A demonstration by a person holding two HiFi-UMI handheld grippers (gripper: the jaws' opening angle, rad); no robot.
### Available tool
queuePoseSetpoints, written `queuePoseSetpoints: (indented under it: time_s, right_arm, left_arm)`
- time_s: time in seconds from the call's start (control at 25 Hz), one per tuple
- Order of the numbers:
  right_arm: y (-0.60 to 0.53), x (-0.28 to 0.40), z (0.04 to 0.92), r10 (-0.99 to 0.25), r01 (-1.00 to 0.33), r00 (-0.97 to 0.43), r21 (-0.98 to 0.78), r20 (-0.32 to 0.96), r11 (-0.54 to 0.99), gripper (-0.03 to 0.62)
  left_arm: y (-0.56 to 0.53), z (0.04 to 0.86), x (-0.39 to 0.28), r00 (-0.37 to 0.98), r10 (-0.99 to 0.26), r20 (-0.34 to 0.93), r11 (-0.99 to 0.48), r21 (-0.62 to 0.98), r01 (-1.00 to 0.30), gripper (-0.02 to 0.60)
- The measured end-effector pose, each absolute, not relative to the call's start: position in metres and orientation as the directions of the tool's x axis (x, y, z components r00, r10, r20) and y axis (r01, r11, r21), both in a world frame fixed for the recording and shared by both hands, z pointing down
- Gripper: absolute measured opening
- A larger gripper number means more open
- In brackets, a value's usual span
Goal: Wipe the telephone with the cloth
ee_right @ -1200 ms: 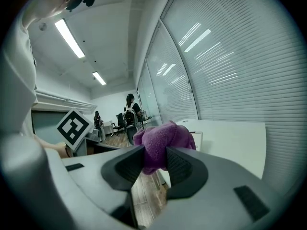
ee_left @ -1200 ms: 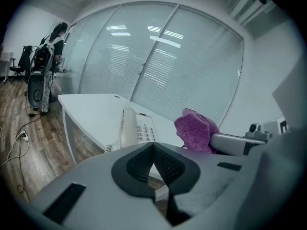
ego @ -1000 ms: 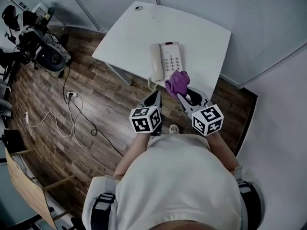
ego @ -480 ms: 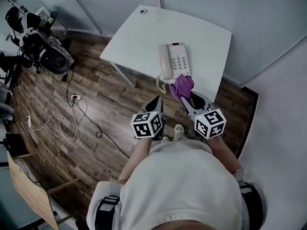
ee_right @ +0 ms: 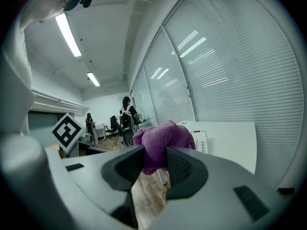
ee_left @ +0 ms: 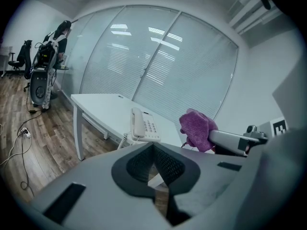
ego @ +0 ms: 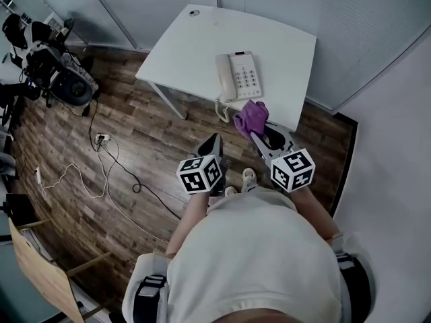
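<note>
Purple cloth (ego: pixel 250 116) clamped in right tongs (ego: pixel 255 132); left tongs (ego: pixel 215 138) pressed together; telephone (ego: pixel 237 76) on white table (ego: pixel 192 46).

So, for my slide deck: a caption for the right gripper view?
Right gripper shut on a purple cloth, telephone on the white table beyond.

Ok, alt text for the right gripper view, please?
The right gripper is shut on a bunched purple cloth. Beyond it, a white telephone lies on a white table beside a glass wall with blinds.
</note>
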State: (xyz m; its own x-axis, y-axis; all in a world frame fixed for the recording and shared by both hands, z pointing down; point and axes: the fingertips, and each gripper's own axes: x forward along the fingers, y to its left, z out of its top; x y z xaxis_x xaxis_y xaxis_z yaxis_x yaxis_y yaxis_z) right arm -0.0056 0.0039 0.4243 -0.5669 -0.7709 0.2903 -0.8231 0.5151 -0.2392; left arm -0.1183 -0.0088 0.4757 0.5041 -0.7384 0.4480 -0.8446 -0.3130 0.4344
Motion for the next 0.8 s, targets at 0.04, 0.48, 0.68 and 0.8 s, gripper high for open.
queuePoseSetpoints:
  time_s: [0.04, 0.48, 0.68, 0.8]
  right_arm:
    - [0.005, -0.006, 0.425, -0.773, -0.826, -0.562, -0.234, 0.294, 0.512, 0.141]
    - [0.01, -0.011, 0.423, -0.784, -0.829, -0.558, -0.228, 0.271, 0.511, 0.138]
    - [0.011, -0.016, 0.422, -0.784, -0.828, -0.559, -0.228, 0.268, 0.513, 0.138]
    - [0.01, -0.018, 0.421, -0.785, -0.828, -0.559, -0.225, 0.267, 0.513, 0.138]
  left_arm:
    - [-0.007, 0.475, -0.118, 0.507, -0.736, 0.448, -0.318, 0.433, -0.844, 0.02]
    - [-0.005, 0.47, -0.119, 0.514, -0.741, 0.432, -0.334, 0.428, -0.84, 0.02]
    - [-0.004, 0.471, -0.124, 0.512, -0.741, 0.434, -0.33, 0.428, -0.841, 0.02]
    - [-0.005, 0.471, -0.126, 0.513, -0.74, 0.435, -0.33, 0.43, -0.84, 0.02]
